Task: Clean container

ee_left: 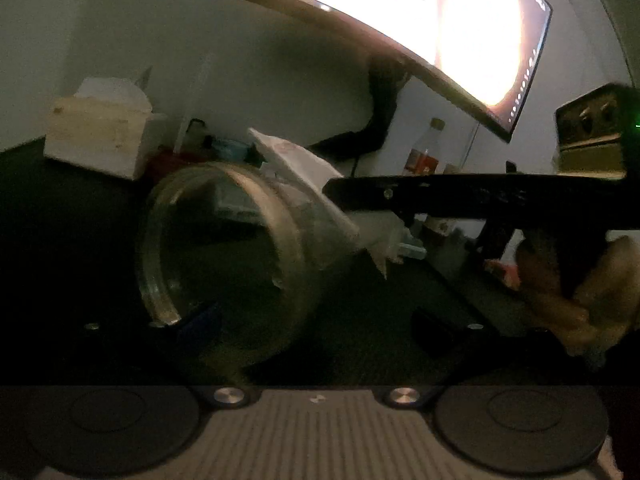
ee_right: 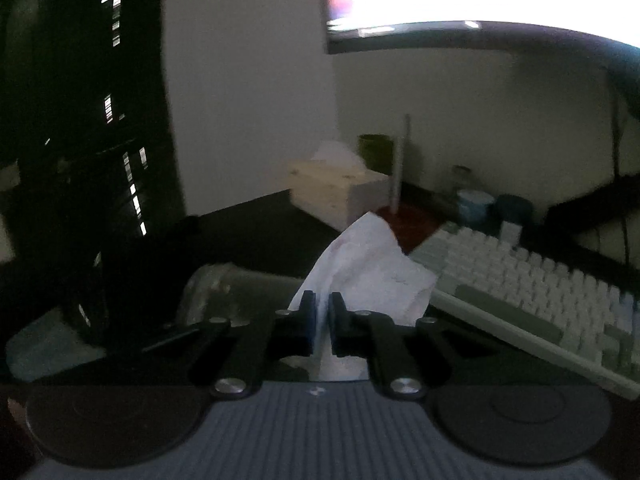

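My left fingers (ee_left: 304, 320) clamp the clear round plastic jar (ee_left: 224, 256) on its side above the dark surface (ee_left: 72, 240), my right fingers (ee_right: 323, 322) pinch a crumpled white tissue (ee_right: 368, 268), so wiping seems underway and next I must push the tissue into the jar's mouth

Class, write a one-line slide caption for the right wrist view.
Right tongs pinch a white tissue beside the clear container.

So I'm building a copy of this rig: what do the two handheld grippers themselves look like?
The right gripper has black linkage arms with silver screws and blue pads on its fingers. Its body is ribbed grey-blue, with a round black disc on each side. The left gripper has the same ribbed body, discs and silver screws. A bare hand shows, with no sleeve.
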Demonstrator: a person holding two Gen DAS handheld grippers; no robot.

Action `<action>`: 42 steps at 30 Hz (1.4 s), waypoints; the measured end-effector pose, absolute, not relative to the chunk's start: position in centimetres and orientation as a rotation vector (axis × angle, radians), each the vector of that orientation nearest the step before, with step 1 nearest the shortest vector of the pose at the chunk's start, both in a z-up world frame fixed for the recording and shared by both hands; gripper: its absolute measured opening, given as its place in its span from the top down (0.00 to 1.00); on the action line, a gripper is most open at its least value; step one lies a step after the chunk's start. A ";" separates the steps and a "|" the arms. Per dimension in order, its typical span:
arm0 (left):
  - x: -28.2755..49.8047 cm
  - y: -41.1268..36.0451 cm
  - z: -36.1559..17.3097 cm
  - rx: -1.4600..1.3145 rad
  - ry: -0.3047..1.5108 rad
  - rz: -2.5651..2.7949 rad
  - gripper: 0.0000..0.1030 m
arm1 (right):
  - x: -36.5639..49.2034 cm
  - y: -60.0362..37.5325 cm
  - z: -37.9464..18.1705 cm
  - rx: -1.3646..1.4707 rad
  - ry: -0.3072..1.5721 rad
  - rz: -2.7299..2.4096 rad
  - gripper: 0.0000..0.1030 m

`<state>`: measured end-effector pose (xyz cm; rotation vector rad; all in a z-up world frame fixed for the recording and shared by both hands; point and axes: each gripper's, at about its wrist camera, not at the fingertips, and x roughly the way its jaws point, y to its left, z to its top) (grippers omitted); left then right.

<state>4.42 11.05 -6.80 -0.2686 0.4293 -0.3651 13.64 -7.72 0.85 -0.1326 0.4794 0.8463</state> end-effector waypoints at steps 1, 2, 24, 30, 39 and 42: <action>4.5 10.6 -6.8 -0.254 0.426 -0.362 0.30 | 13.3 -7.8 0.8 -0.135 0.475 0.848 0.89; 4.6 10.3 -6.8 -0.240 0.422 -0.359 0.58 | 13.0 -8.0 0.8 -0.137 0.472 0.849 0.89; 3.5 7.4 -6.9 -0.424 0.509 -0.791 0.82 | 3.4 -18.3 0.1 0.115 0.357 0.705 0.91; 2.3 6.4 -6.5 -0.267 0.525 -0.708 0.37 | 1.7 -17.7 -0.7 0.101 0.358 0.717 0.91; 2.8 7.1 -7.1 -0.293 0.500 -0.690 0.29 | 0.6 -14.8 0.1 -0.014 0.418 0.770 0.55; 3.0 7.4 -7.1 -0.301 0.498 -0.672 0.28 | 0.3 -16.3 1.1 0.042 0.389 0.705 0.48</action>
